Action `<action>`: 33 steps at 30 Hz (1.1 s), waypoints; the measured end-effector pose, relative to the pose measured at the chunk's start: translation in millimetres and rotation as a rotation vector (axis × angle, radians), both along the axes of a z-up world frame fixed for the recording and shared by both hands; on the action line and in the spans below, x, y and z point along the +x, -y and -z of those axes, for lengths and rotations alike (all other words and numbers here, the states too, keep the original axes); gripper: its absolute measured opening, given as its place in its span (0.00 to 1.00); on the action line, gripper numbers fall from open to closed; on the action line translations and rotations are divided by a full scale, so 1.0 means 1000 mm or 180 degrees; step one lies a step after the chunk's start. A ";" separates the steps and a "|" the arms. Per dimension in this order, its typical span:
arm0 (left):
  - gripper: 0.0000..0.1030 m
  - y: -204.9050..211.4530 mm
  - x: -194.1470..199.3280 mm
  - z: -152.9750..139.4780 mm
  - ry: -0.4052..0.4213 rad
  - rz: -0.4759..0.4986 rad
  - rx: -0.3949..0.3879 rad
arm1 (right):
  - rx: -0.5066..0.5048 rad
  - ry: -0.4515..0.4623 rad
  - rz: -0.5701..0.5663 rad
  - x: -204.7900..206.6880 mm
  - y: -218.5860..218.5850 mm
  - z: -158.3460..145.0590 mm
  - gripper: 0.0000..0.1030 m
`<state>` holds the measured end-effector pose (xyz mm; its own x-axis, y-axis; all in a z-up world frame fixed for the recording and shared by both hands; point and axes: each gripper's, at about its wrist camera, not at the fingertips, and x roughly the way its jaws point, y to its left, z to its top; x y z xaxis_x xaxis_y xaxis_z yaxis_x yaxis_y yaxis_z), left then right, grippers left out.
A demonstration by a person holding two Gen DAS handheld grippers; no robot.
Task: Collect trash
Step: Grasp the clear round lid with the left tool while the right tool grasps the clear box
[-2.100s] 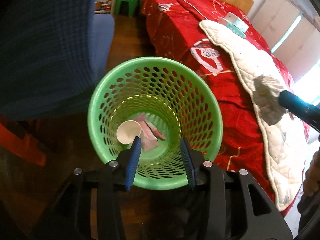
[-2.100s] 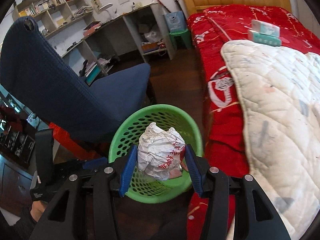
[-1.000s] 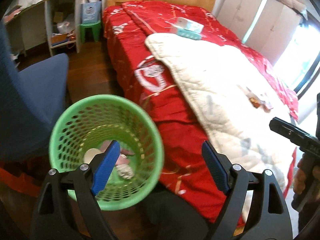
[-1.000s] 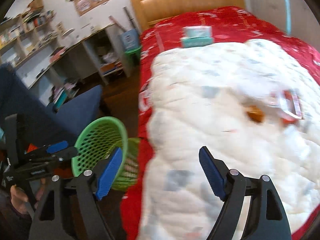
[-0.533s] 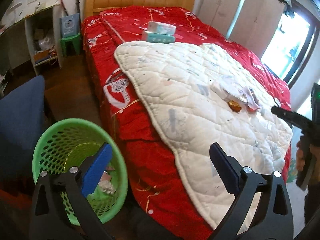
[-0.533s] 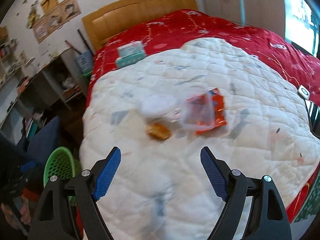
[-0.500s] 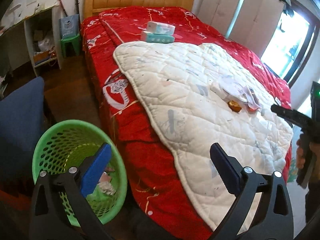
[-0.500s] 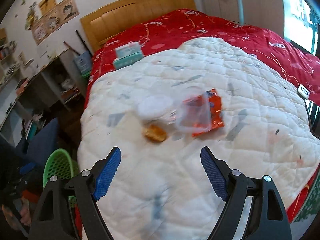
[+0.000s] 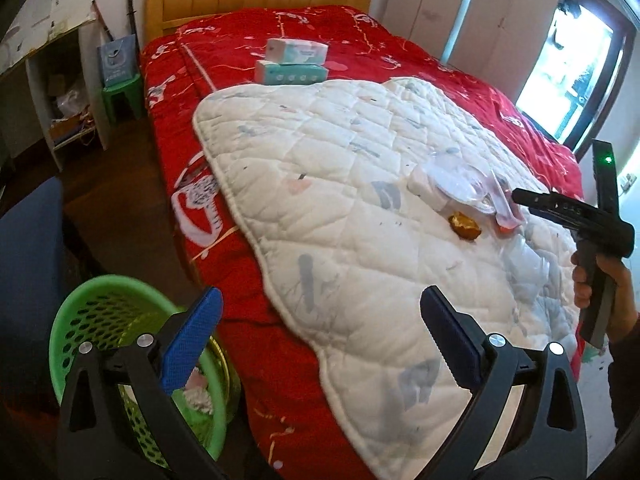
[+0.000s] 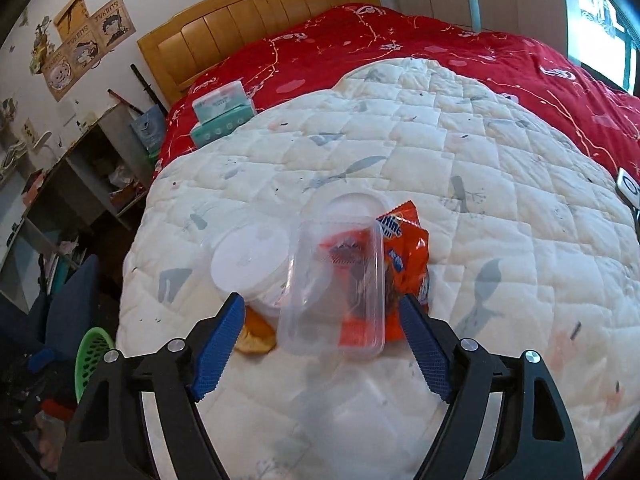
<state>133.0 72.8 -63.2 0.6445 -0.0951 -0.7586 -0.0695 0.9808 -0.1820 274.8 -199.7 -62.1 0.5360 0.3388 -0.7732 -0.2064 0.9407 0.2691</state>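
Observation:
Trash lies on the white quilt (image 10: 500,184): a clear plastic box (image 10: 336,284), an orange snack bag (image 10: 406,264) under it, a round white lidded cup (image 10: 250,258) and a brown scrap (image 10: 256,338). My right gripper (image 10: 320,350) is open, just before the clear box, its fingers either side of it. My left gripper (image 9: 318,338) is open and empty over the bed's edge. The green basket (image 9: 80,312) with trash in it stands on the floor at lower left. The trash pile (image 9: 466,196) also shows in the left wrist view, with the right gripper's body beside it.
Two tissue packs (image 9: 294,62) lie on the red bedspread (image 9: 240,52) near the headboard. A blue chair (image 9: 28,248) stands left of the basket. A desk with shelves (image 10: 76,184) and a small green stool (image 9: 122,94) stand along the left wall.
My right gripper has moved in close to the clear box and snack bag. My left gripper has swung a little further over the bed, away from the basket. Both stay open.

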 end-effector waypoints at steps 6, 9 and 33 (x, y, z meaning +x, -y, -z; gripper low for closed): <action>0.95 0.014 0.025 -0.001 0.0012 0.0105 0.0023 | 0.0018 -0.0071 -0.0065 0.017 0.002 0.011 0.70; 0.95 0.019 0.035 -0.001 0.0007 0.0128 0.0015 | 0.0048 -0.0100 -0.0088 0.023 0.002 0.015 0.69; 0.95 0.124 0.136 -0.004 0.0096 0.1076 0.0286 | -0.0054 0.0189 -0.0178 -0.011 0.026 -0.023 0.55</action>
<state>269.4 -50.7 -59.3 0.6103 -0.2408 -0.7547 0.2662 0.9596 -0.0909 263.8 -225.6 -38.9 0.5616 0.3567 -0.7465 -0.2739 0.9316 0.2390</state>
